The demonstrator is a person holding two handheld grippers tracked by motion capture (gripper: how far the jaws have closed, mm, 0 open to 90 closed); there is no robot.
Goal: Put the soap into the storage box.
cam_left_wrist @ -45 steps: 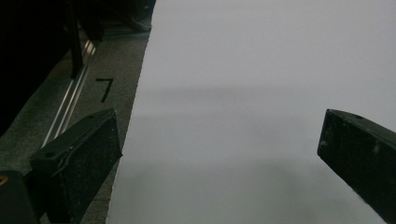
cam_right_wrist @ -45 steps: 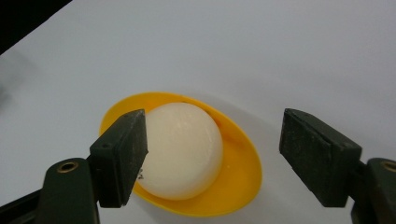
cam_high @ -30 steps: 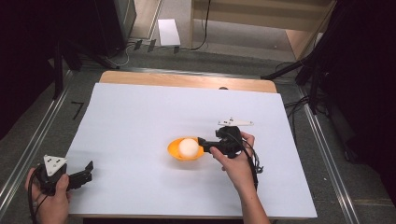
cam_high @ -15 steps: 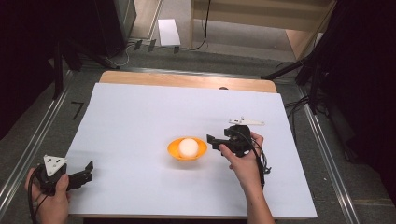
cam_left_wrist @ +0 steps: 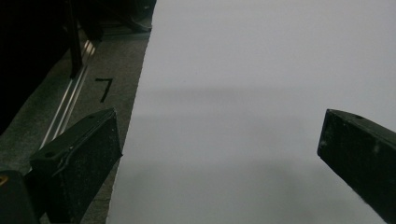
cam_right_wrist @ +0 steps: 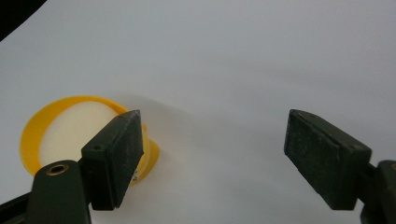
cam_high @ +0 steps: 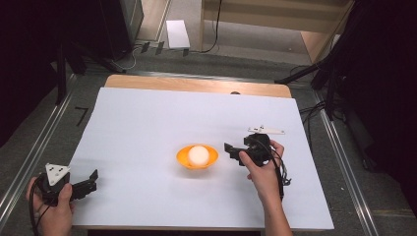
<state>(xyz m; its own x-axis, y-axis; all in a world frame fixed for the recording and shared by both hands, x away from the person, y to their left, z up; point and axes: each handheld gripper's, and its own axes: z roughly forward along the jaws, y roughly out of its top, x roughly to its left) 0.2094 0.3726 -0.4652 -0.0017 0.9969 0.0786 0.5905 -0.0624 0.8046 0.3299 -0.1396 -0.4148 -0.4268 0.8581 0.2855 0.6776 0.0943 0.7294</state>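
Note:
An orange bowl (cam_high: pixel 196 157) sits near the middle of the white table (cam_high: pixel 147 118) with a white ball (cam_high: pixel 198 154) in it. My right gripper (cam_high: pixel 229 151) hovers just right of the bowl, pointing left at it; its jaws have just been opening and stand apart with nothing between them. In the right gripper view the bowl (cam_right_wrist: pixel 32 126) with the ball (cam_right_wrist: pixel 70 133) lies behind the left jaw, and that gripper (cam_right_wrist: pixel 210 154) frames bare table. My left gripper (cam_high: pixel 93 179) rests open at the front left corner, and in its own view the gripper (cam_left_wrist: pixel 219 154) spans the table's left edge.
A small white flat piece (cam_high: pixel 266 131) lies on the table just behind my right hand. A wooden strip (cam_high: pixel 196 84) runs along the far edge. Metal rails (cam_high: pixel 29 157) flank the table. A black mark (cam_left_wrist: pixel 103 88) shows on the grey floor left of it.
My right gripper has drawn back to the right, away from the bowl, and its jaws stand wider. The ball stays in the bowl. The left hand has not moved.

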